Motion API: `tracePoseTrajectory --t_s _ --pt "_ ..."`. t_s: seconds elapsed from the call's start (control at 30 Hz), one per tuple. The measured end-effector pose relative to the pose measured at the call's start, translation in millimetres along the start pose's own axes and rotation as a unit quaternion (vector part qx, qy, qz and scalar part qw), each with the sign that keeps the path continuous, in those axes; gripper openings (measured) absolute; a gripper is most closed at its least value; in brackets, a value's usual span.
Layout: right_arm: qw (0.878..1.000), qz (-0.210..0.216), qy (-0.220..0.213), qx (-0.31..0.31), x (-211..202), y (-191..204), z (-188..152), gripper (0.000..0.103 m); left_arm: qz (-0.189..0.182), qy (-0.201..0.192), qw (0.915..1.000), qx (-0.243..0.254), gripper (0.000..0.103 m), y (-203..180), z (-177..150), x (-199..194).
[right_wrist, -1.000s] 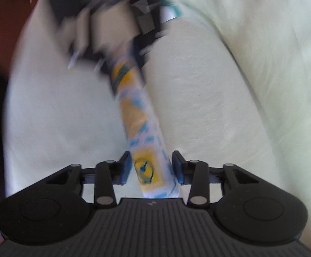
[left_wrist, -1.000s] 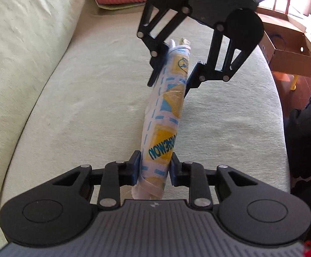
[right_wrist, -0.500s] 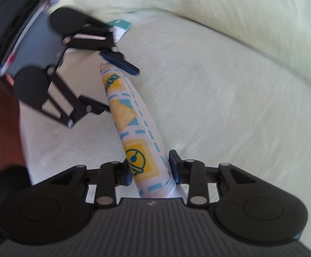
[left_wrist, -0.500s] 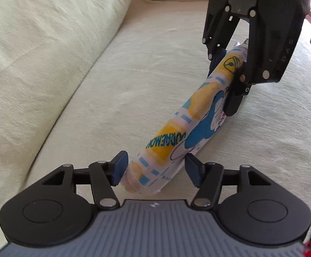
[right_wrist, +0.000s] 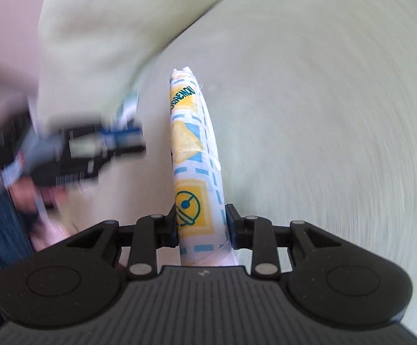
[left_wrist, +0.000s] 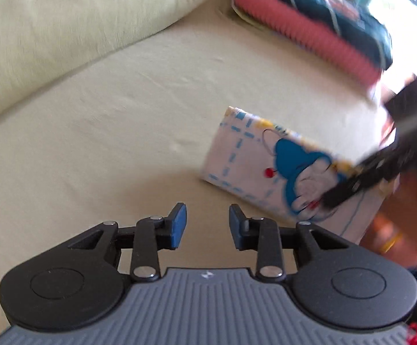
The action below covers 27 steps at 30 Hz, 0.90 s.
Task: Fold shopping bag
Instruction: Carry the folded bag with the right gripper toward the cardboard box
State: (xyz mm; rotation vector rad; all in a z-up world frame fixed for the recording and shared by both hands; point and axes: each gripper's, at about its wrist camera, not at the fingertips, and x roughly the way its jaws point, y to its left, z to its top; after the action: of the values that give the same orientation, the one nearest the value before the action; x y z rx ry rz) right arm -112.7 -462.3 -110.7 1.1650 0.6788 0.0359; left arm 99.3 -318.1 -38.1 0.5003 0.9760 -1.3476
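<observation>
Though motion blur smears the right gripper, its pads visibly clamp the one folded shopping bag above the sofa seat. Jaws just narrowed, the left gripper stands apart, empty.

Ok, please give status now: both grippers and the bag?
Left gripper empty, just closing partway. Right gripper clamped on folded bag, over sofa seat. Nothing in the way.

Home, living rm: pale sofa seat w/ back cushion, folded blankets at end.
</observation>
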Motion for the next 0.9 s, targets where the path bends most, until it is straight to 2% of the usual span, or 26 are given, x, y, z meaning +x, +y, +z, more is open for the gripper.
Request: tracePoseTrajectory --t_s 0.1,0.17,0.2,0.3,0.43,0.5,0.6,0.7,0.8,0.9 --pt "0.996 0.034 -0.054 0.057 -18.6 -13.8 -31.9 0.027 -0.041 -0.007 0.9975 -0.057 0.040 -25.3 -13.0 12.7" --pt "0.993 0.050 -0.079 0.074 -33.7 -18.3 -47.8 0.027 -0.069 -0.018 0.9929 -0.095 0.045 -27.8 -11.0 28.6" --pt "0.990 0.060 -0.094 0.082 -44.4 -20.6 -57.2 0.027 -0.091 -0.024 0.9886 -0.118 0.048 -30.8 -10.0 31.2" --pt "0.984 0.083 -0.127 0.096 -92.2 -25.1 -80.0 0.027 -0.161 -0.044 0.9706 -0.173 0.050 -42.9 -7.9 36.2" --pt "0.973 0.119 -0.163 0.110 -121.3 -32.3 -104.1 0.027 -0.237 -0.046 0.9499 -0.198 0.051 -70.9 -4.0 39.8" --pt "0.967 0.139 -0.179 0.112 -134.2 -34.9 -115.9 0.027 -0.277 -0.040 0.9387 -0.200 0.054 -93.4 -0.7 46.9" --pt "0.955 0.166 -0.213 0.123 -157.8 -43.4 -138.0 0.027 -0.320 -0.036 0.9271 -0.192 0.053 -129.6 9.9 59.8" --pt "0.940 0.189 -0.247 0.142 -169.1 -41.9 -150.8 0.027 -0.349 -0.021 0.9229 -0.161 0.052 -171.1 18.0 72.9" --pt "0.920 0.205 -0.293 0.160 -197.2 -54.0 -183.2 0.027 -0.369 -0.008 0.9227 -0.112 0.049 -220.4 24.7 82.7" --pt "0.893 0.211 -0.355 0.181 -239.9 -67.9 -235.5 0.027 -0.384 0.011 0.9215 -0.060 0.048 -277.5 32.1 98.9"
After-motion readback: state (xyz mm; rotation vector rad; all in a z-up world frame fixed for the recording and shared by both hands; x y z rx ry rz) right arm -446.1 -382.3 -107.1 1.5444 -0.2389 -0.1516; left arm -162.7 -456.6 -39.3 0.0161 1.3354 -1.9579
